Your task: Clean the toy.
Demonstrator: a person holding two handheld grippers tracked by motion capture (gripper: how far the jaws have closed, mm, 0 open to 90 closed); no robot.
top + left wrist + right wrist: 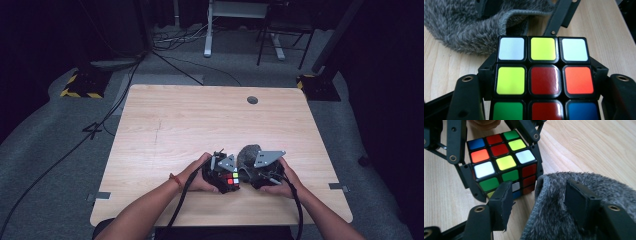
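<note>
One puzzle cube [545, 80], one grey furry pouch [584, 205], two tools, all at the near edge of the bench [200, 120]. Left tool [223, 175] is clenched on the cube's two sides, cube just above the wood. Right tool [260, 172] grips the pouch's rim, one pad inside the opening, one outside. Cube sits just beside the pouch mouth. Top face shows nine stickers: two white, two yellow, two red, one orange, one green, one blue.
</note>
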